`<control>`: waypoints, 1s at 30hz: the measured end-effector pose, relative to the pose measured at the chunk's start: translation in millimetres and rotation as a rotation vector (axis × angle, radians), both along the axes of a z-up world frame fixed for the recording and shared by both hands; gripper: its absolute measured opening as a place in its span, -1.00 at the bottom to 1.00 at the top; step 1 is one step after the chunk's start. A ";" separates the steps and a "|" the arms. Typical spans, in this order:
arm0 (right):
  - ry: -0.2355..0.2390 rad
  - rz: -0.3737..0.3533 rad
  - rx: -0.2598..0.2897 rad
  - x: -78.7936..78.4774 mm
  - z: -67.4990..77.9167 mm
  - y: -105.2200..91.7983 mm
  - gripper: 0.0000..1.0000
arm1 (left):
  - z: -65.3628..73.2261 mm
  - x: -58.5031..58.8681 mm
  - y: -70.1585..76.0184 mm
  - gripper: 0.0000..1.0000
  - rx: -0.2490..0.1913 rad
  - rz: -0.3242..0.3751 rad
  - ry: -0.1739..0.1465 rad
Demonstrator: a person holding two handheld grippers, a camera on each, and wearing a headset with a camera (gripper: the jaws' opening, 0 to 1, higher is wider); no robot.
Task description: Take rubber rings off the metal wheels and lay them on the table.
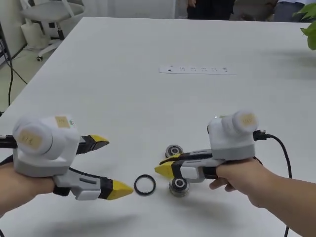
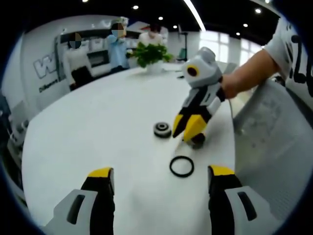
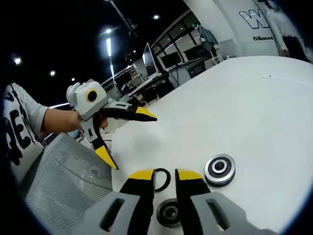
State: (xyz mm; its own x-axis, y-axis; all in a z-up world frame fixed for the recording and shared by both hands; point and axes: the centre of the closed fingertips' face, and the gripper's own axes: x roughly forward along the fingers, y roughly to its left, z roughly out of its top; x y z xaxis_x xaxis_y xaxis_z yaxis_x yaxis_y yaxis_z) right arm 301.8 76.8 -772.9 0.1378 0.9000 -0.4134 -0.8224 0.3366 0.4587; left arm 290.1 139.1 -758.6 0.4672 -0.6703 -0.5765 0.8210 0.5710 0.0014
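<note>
A loose black rubber ring (image 1: pixel 144 184) lies flat on the white table (image 1: pixel 148 98). Two metal wheels flank it on the right: a farther one (image 1: pixel 174 150) and a nearer one (image 1: pixel 178 185). My left gripper (image 1: pixel 111 165) hovers left of the ring, open wide and holding nothing; in its own view (image 2: pixel 161 172) the ring (image 2: pixel 181 166) lies just ahead. My right gripper (image 1: pixel 165 165) hangs over the wheels with its jaws a narrow gap apart and nothing between them. Its own view (image 3: pixel 165 175) shows the ring (image 3: pixel 162 179), one wheel (image 3: pixel 219 169) with a dark outer band, and the other wheel (image 3: pixel 168 212) underneath.
A white power strip (image 1: pixel 196 69) lies farther back on the table. A black cable (image 1: pixel 281 148) trails from the right gripper. An office chair (image 1: pixel 47 15) stands beyond the far left corner, a potted plant (image 2: pixel 149 53) sits at one table end, and people (image 2: pixel 78 56) stand behind it.
</note>
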 end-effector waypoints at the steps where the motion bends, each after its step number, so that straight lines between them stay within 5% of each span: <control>1: -0.003 -0.005 0.001 1.1 1.3 -0.8 -0.71 | 0.3 0.5 -0.2 0.59 0.000 -0.001 -0.001; 15: -0.067 -0.094 0.012 30.7 19.6 -25.2 -0.66 | 10.3 20.5 -18.2 0.56 -0.014 -0.025 -0.025; 30: -0.116 -0.174 -0.025 54.1 17.9 -57.2 -0.61 | 10.3 39.0 -33.6 0.48 -0.027 -0.037 -0.031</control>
State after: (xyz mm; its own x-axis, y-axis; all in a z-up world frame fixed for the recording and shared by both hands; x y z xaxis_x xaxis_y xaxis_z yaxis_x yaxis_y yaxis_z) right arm 355.9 19.5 -755.0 0.3384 0.8479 -0.4081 -0.7974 0.4887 0.3541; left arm 329.0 105.5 -748.3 0.4592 -0.7024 -0.5438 0.8414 0.5402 0.0126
